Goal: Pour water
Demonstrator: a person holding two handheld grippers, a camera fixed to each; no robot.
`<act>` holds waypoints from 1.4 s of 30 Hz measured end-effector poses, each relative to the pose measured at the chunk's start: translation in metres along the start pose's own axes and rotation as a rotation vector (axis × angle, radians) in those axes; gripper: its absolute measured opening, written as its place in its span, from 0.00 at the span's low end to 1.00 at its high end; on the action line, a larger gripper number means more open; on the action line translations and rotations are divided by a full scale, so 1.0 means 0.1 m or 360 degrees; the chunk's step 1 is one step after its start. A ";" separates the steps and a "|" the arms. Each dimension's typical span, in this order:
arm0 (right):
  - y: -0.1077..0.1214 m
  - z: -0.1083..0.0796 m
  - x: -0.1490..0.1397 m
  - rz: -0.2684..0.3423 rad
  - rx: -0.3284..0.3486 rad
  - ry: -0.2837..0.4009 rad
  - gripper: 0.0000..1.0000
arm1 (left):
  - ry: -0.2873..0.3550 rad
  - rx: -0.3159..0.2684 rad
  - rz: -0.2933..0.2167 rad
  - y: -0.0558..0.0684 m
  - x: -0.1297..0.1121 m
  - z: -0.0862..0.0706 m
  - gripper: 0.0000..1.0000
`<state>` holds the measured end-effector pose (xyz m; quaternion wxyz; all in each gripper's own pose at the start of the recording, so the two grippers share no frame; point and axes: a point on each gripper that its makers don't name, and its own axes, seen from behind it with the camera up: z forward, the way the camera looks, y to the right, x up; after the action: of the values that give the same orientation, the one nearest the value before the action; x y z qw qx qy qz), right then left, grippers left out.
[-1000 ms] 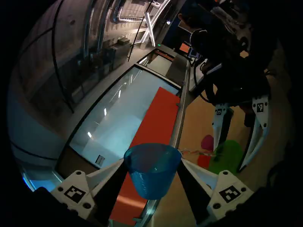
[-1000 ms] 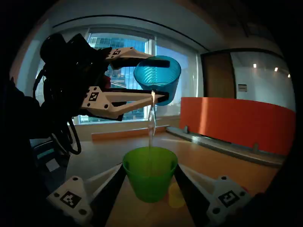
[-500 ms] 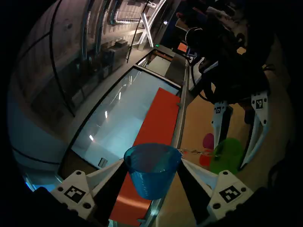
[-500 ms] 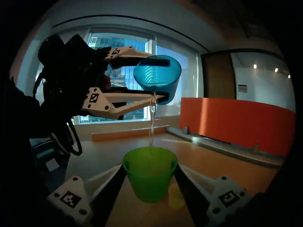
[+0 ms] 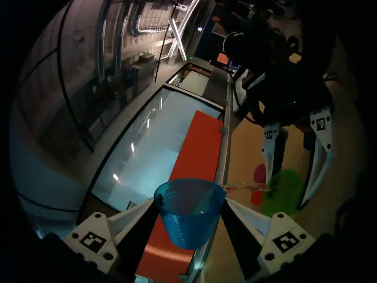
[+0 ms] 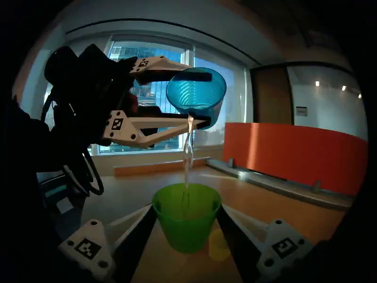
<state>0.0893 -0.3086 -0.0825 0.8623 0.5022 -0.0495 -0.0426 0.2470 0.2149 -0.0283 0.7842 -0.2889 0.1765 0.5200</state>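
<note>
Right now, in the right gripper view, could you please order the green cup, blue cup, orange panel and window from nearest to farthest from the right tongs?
1. The green cup, gripped between the right tongs.
2. The blue cup, above it, tilted in the left tongs.
3. The orange panel, off to the right.
4. The window, at the back.

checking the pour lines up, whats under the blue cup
Directly under the blue cup, a thin water stream falls into the green cup below. The water level inside it is hidden by its near wall.
</note>
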 end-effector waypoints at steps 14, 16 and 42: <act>0.01 -0.02 0.00 -0.0004 -0.0006 0.0003 0.89 | 0.0009 0.0008 0.0096 -0.03 0.07 -0.02 0.86; 0.01 -0.02 0.01 -0.0005 -0.0006 0.0004 0.89 | 0.0006 0.0011 0.0110 -0.03 0.07 -0.03 0.86; 0.00 -0.06 0.01 -0.0016 -0.0018 0.0012 0.89 | 0.0001 0.0047 0.0256 -0.08 0.16 -0.05 0.86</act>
<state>0.0916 -0.3034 -0.0850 0.8651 0.4977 -0.0435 -0.0452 0.2607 0.2206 -0.0387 0.7440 -0.2625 0.2071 0.5785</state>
